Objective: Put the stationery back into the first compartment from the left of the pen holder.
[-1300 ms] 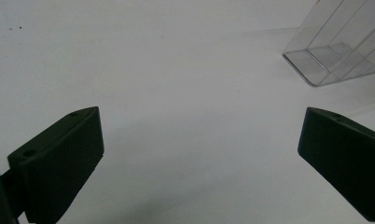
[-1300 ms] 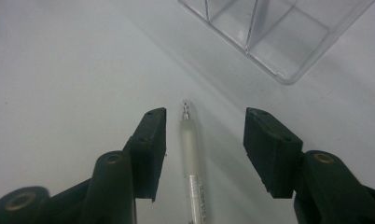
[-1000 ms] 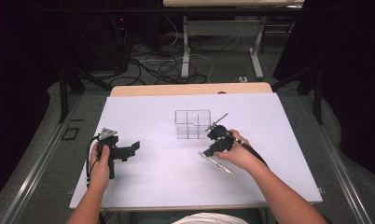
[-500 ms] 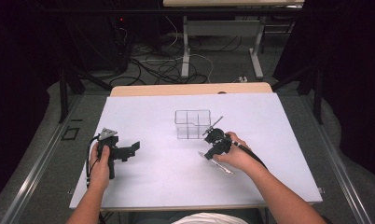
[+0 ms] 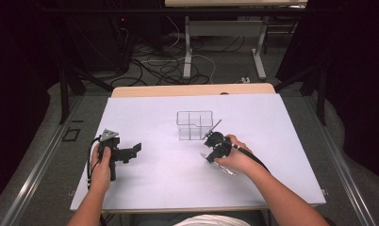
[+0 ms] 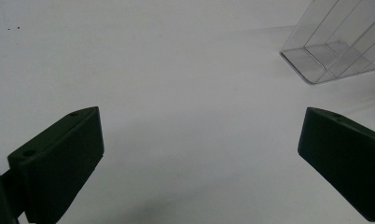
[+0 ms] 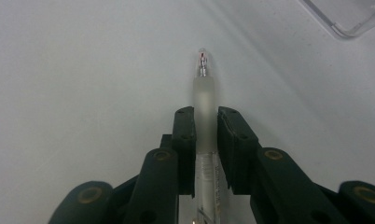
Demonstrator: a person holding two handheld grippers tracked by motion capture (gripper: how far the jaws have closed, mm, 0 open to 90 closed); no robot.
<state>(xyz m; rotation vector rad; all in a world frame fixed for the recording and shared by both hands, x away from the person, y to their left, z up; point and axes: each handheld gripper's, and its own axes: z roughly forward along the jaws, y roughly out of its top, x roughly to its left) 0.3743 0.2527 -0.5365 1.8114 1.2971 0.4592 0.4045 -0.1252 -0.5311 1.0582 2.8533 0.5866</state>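
A clear pen with a frosted grip and a red tip lies on the white table top. My right gripper holds it lengthwise. Its jaws have just been closing, and both pads now press on the frosted grip. In the high view the right gripper sits just in front of a clear compartmented box, and the pen's rear end sticks out under the hand. My left gripper rests at the left of the table, open, with nothing between its fingers.
The clear box stands ahead and to the right in the left gripper view, and its corner shows at the top right of the right gripper view. A wooden strip edges the table's far side. Cables lie on the floor beyond.
The right gripper's jaws have narrowed onto the pen, and the right hand has shifted slightly. The left hand and gripper have stayed still.
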